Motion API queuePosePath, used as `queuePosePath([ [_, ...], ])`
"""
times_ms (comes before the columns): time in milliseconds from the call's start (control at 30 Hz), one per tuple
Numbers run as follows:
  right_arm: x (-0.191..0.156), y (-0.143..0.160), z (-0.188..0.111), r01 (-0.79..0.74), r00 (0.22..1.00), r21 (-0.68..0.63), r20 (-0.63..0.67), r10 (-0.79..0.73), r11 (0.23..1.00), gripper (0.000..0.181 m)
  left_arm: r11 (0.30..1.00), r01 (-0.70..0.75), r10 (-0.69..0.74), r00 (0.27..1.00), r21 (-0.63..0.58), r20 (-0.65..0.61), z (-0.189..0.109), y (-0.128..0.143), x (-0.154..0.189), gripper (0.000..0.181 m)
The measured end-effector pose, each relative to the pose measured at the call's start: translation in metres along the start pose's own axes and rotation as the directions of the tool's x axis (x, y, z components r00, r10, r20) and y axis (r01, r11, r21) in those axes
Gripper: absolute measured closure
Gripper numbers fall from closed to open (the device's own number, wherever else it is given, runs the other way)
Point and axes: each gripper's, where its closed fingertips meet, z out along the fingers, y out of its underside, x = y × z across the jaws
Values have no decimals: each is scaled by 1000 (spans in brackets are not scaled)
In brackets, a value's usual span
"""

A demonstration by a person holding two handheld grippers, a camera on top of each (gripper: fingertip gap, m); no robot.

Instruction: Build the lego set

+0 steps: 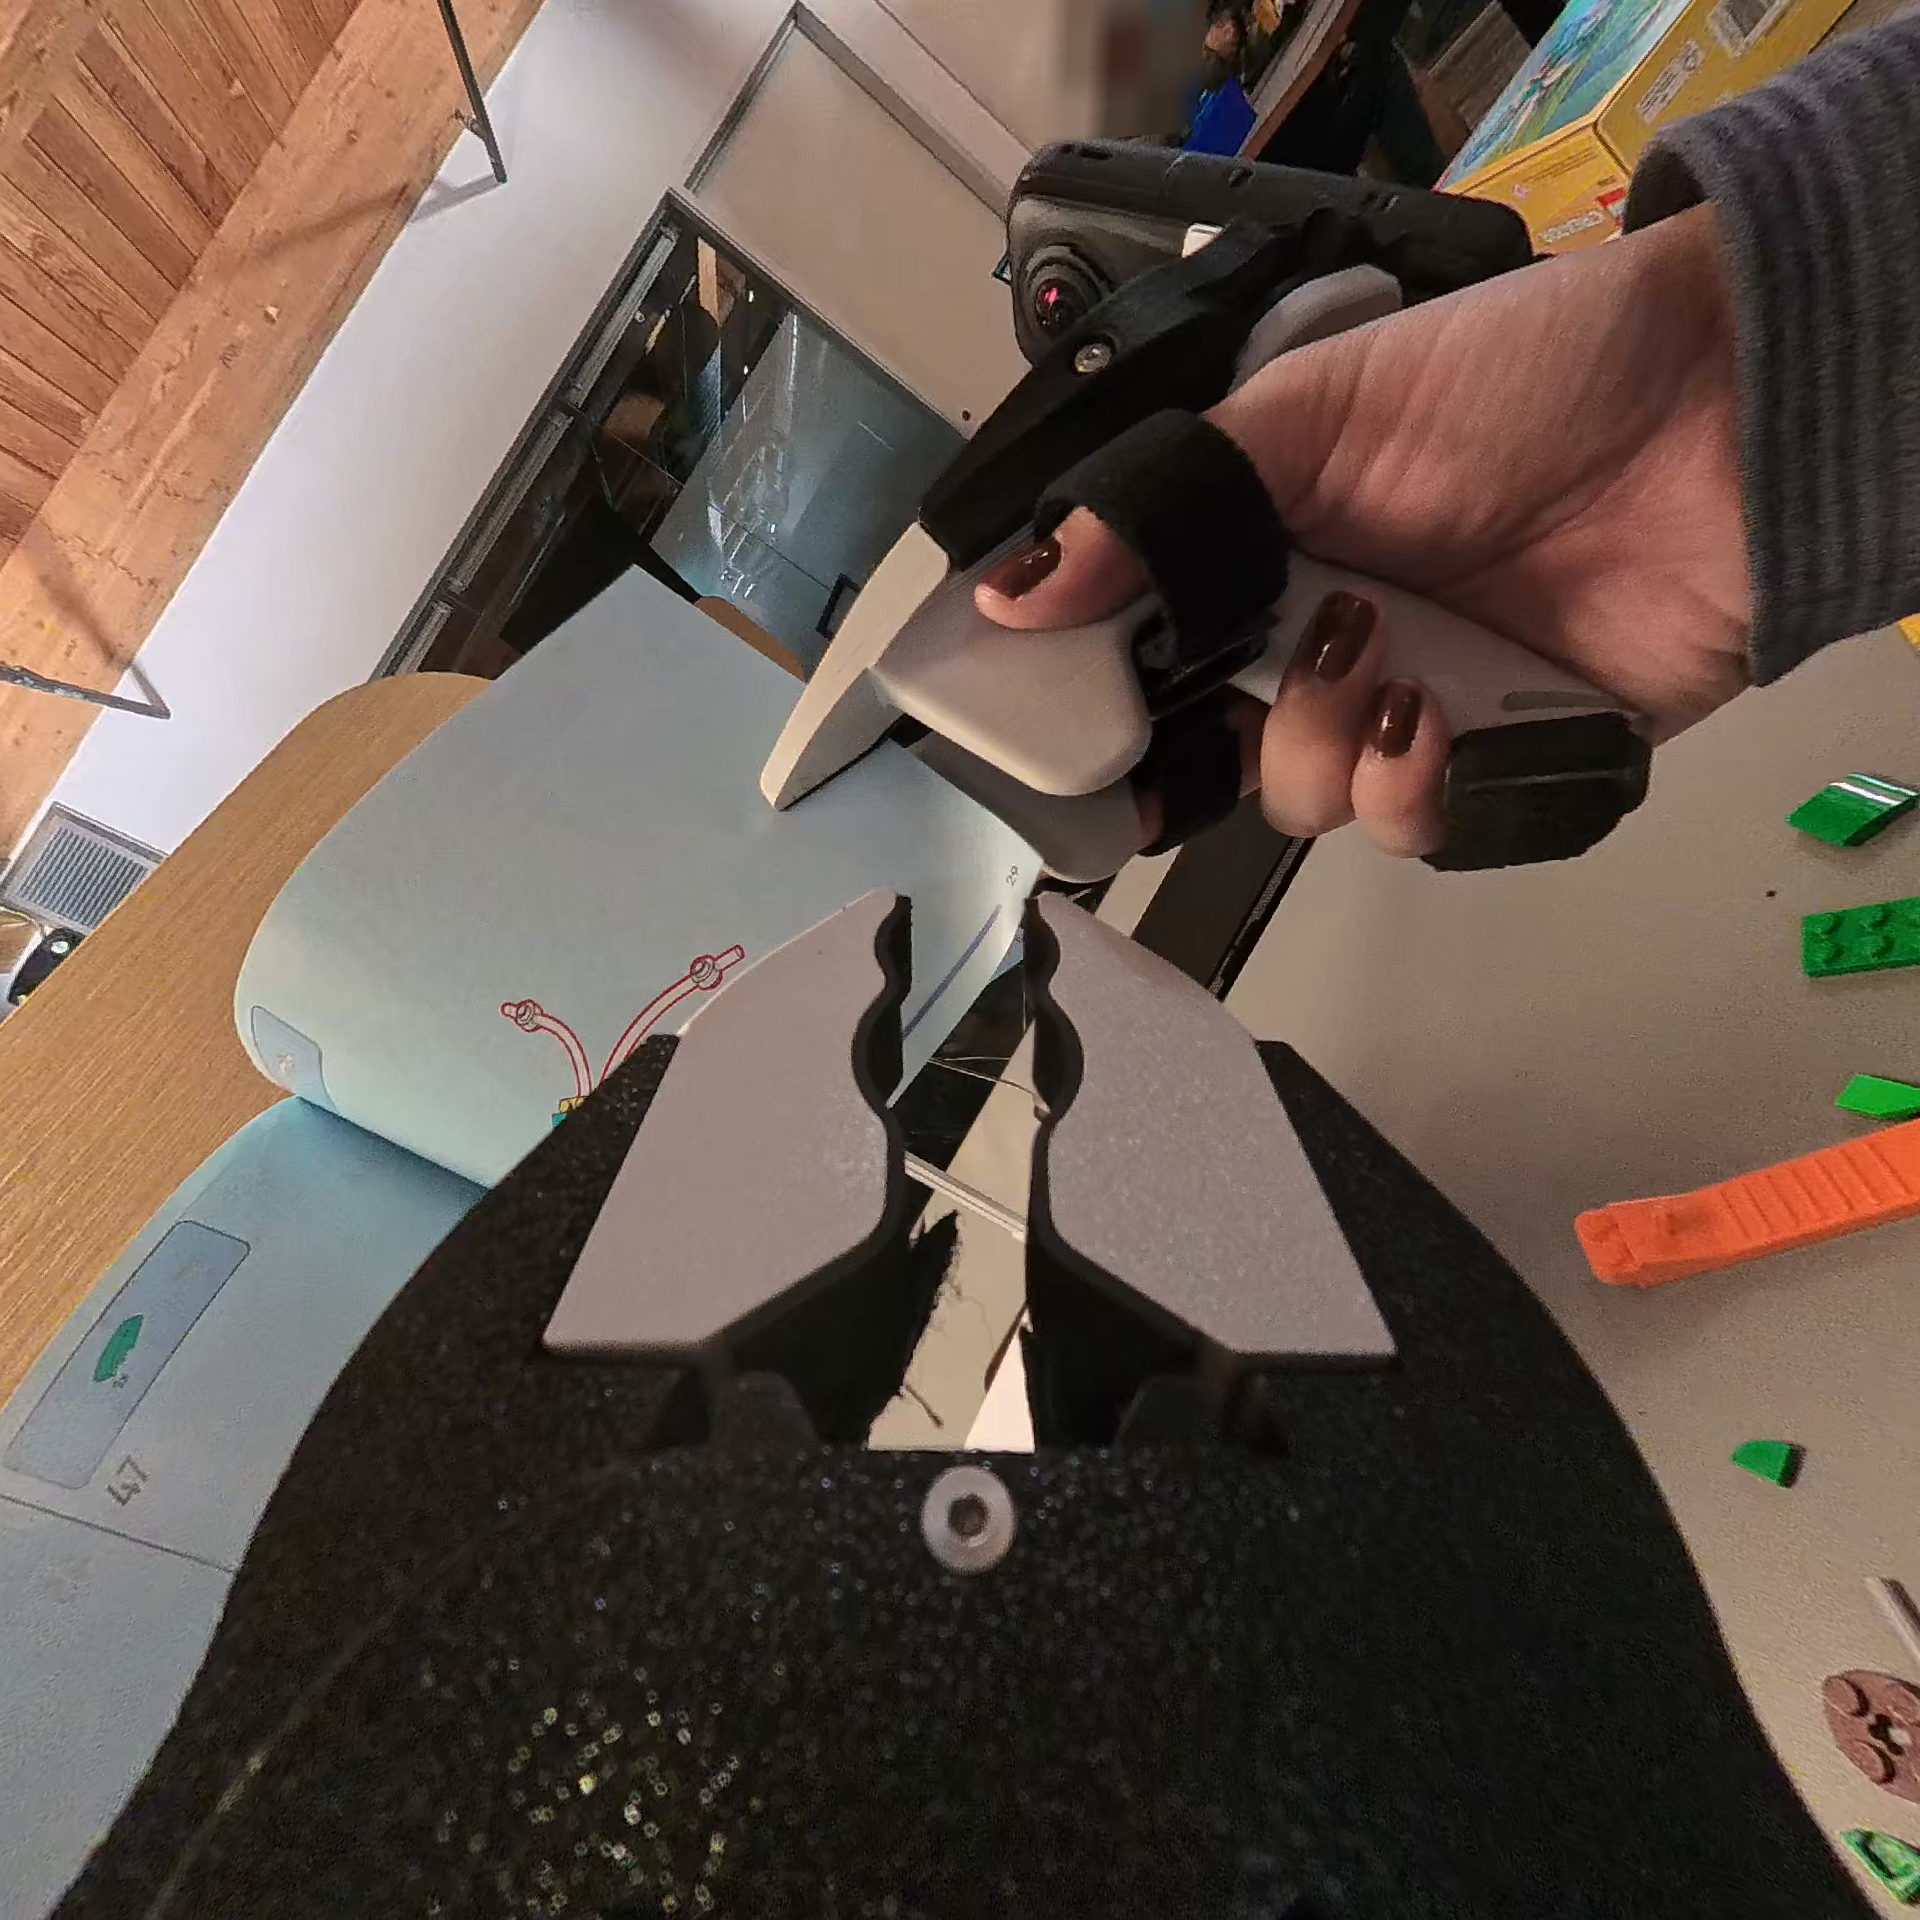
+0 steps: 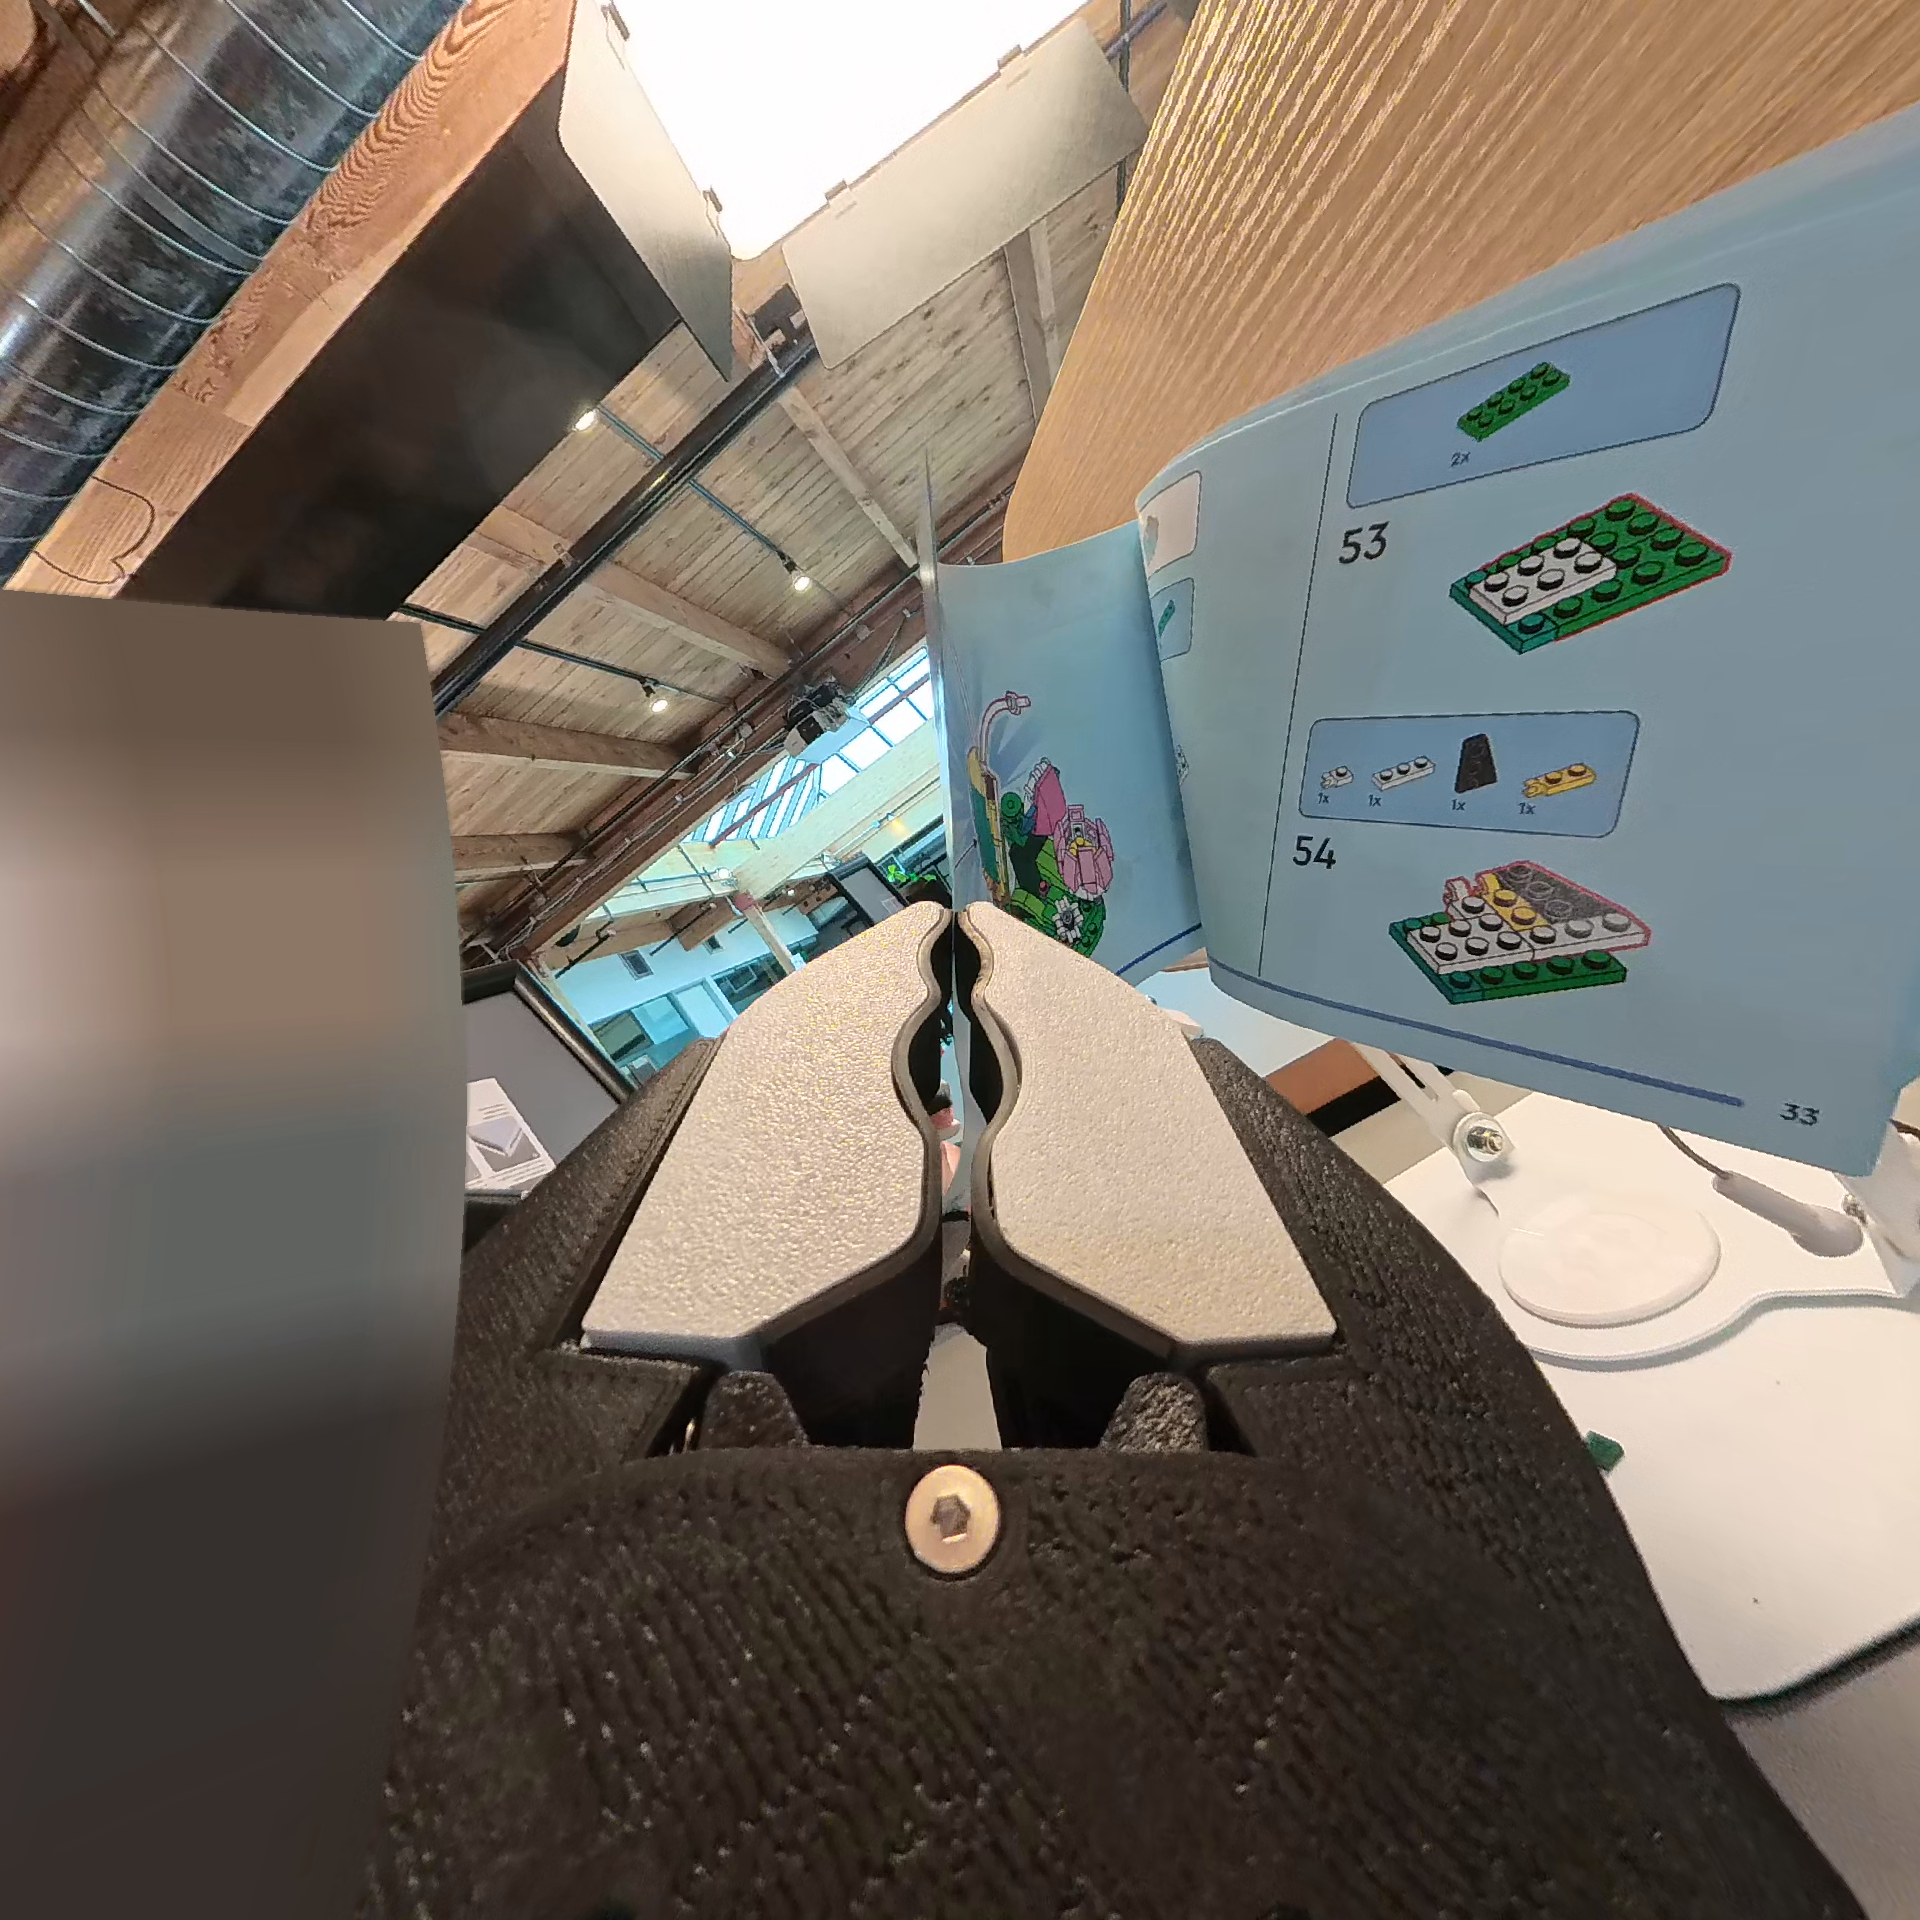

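Timber ceiling boards and a pale wall back the scene, with a wood-grain worktop (image 1: 114,1091) at the far left. Next along lies the instruction booklet (image 1: 499,914), its light-blue pages curling up off the surface. At centre, the left gripper (image 1: 966,914) hovers over the booklet's edge with a moderate gap between its fingers and nothing held. Just above it, the right gripper (image 1: 790,779), held in a person's hand (image 1: 1507,540), has a page edge pinched; in its own view the jaws are nearly closed on that thin sheet (image 2: 951,831). To the right, green Lego pieces (image 1: 1860,935) and an orange brick separator (image 1: 1745,1216) lie loose on the white surface. The step in hand looks like page-turning to find the current build stage. Next, the page likely needs laying flat and releasing before a green piece is picked.
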Motion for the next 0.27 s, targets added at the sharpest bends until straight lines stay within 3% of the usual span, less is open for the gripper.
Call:
queuePosePath([
  [33,0,0,0,1,1000,-2,1,-1,1000,181,1000,7,-7,1000,1,-2,0,0,0,161],
  [267,0,1,1,8,1000,-10,2,-8,1000,181,995,100,-100,993,-3,-58,0,2,2,161],
])
